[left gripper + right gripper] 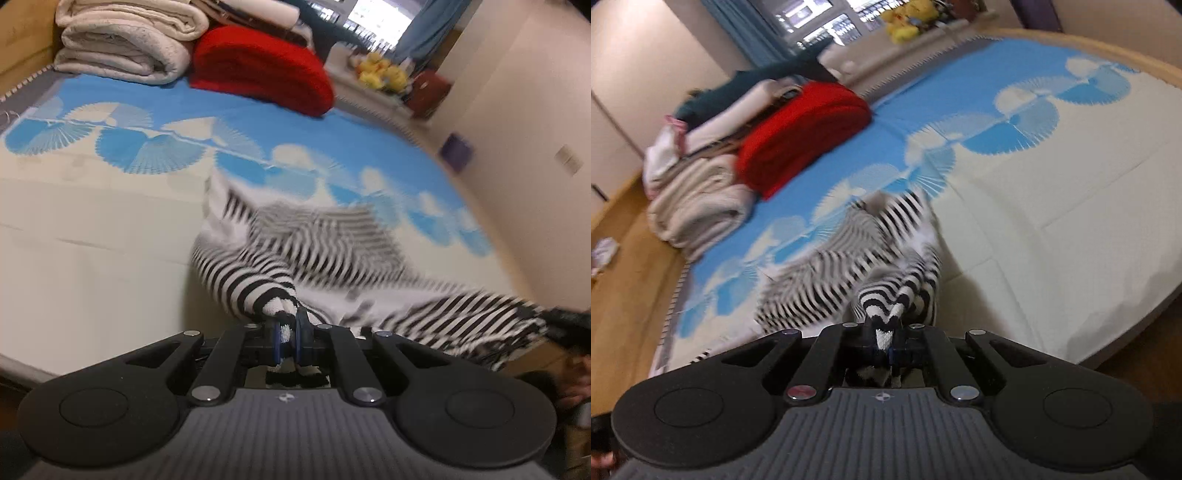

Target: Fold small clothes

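A black-and-white striped garment [314,251] hangs lifted over the bed, blurred by motion. My left gripper [286,328] is shut on one bunched edge of it, with striped fabric pinched between the blue-rimmed pads. In the right wrist view the same striped garment [849,266] stretches away to the left, and my right gripper [884,338] is shut on another bunched edge. The other gripper's dark tip [569,325] shows at the right edge of the left wrist view, holding the far end of the cloth.
The bed sheet [92,229] is cream with a blue fan pattern. A red folded blanket [258,62] and a stack of cream blankets [125,48] lie at the far end. Yellow plush toys [380,70] sit on a ledge by the window. Wooden floor [620,280] borders the bed.
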Available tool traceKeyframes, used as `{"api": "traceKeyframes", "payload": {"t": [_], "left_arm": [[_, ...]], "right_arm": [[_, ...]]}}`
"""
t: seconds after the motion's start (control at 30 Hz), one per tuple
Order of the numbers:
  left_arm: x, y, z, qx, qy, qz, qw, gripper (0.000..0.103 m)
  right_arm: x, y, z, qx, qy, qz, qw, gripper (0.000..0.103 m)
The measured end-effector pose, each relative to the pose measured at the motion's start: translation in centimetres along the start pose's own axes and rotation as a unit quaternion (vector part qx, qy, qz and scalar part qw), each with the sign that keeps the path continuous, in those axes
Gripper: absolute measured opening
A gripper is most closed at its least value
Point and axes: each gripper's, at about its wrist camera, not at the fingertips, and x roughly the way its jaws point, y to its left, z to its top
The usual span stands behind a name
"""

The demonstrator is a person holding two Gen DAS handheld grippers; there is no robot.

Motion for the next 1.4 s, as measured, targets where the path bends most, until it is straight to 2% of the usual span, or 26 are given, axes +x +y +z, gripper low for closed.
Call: {"api": "traceKeyframes", "payload": {"t": [0.1, 0.2, 0.3, 0.37, 0.4, 0.47, 0.53, 0.57, 0.63, 0.67, 0.73, 0.77, 0.8, 0.9, 1.0, 1.07, 1.13, 1.27, 1.4], "left_arm": [[-0.1, 0.5, 0.0, -0.018, 0.015, -0.021, 0.9995, 0.007], [3.1, 1.9, 1.6, -0.034, 0.036, -0.021, 0.9985, 0.007], [8.4, 4.4, 4.8, -0.062, 0.051, -0.013, 0.9967, 0.007], [12.3, 6.4, 7.7, -0.087, 0.062, -0.015, 0.9941, 0.008], [14.4, 7.5, 9.2, -0.114, 0.068, -0.017, 0.9911, 0.008], [17.9, 8.7, 11.7, -0.129, 0.06, -0.023, 0.9896, 0.011], [20.5, 10.4, 12.7, -0.173, 0.048, -0.026, 0.9834, 0.02], [21.5, 11.3, 12.5, -0.197, 0.04, -0.025, 0.9794, 0.028], [22.8, 11.8, 12.2, -0.21, 0.057, 0.001, 0.9759, 0.03], [22.6, 11.5, 12.3, -0.205, 0.05, 0.005, 0.9776, 0.03], [22.4, 10.4, 12.9, -0.174, 0.038, -0.006, 0.9839, 0.03], [22.3, 9.8, 13.2, -0.155, 0.034, -0.018, 0.9872, 0.032], [22.3, 9.3, 13.2, -0.141, 0.032, -0.026, 0.9892, 0.039], [22.5, 8.3, 12.5, -0.119, 0.048, -0.031, 0.9912, 0.042], [22.8, 7.3, 11.4, -0.103, 0.061, -0.025, 0.9925, 0.041], [22.9, 6.5, 10.6, -0.087, 0.065, -0.022, 0.9939, 0.041], [23.4, 5.9, 9.9, -0.072, 0.067, -0.01, 0.9951, 0.042], [25.0, 4.3, 9.6, -0.037, 0.077, -0.004, 0.9963, 0.042], [26.8, 1.7, 9.1, 0.011, 0.091, -0.023, 0.9955, 0.051]], "right_arm": [[-2.2, 0.2, 0.0, 0.003, -0.009, 0.013, 1.0, 0.004], [-0.6, -0.3, 1.3, 0.026, 0.003, 0.016, 1.0, 0.004], [3.9, 0.0, 3.5, 0.034, 0.021, -0.004, 0.999, 0.004], [7.8, 0.2, 5.7, 0.037, 0.028, 0.0, 0.999, 0.004], [10.1, 0.4, 6.9, 0.032, 0.029, -0.018, 0.999, 0.004], [14.4, 0.4, 8.8, 0.034, 0.036, -0.035, 0.998, 0.005], [18.8, -0.2, 10.2, 0.052, 0.047, -0.049, 0.996, 0.013], [20.5, -0.6, 10.4, 0.051, 0.044, -0.06, 0.996, 0.014], [23.1, -0.9, 10.2, 0.029, 0.051, -0.087, 0.994, 0.015], [23.8, -1.0, 10.1, 0.034, 0.063, -0.103, 0.992, 0.015], [23.9, -1.2, 10.0, 0.06, 0.058, -0.091, 0.992, 0.018], [23.8, -1.2, 10.2, 0.063, 0.055, -0.086, 0.993, 0.02], [23.8, -1.2, 10.5, 0.062, 0.049, -0.086, 0.993, 0.024], [23.0, -1.5, 11.0, 0.062, 0.024, -0.089, 0.994, 0.03], [21.7, -2.9, 11.4, 0.102, 0.005, -0.075, 0.992, 0.031], [21.0, -3.3, 11.1, 0.111, 0.007, -0.064, 0.992, 0.031], [21.1, -3.0, 10.2, 0.098, 0.033, -0.051, 0.993, 0.034], [22.5, -2.0, 7.4, 0.077, 0.133, -0.004, 0.988, 0.042], [24.1, -0.7, 5.0, 0.07, 0.182, 0.009, 0.981, 0.046]]}}
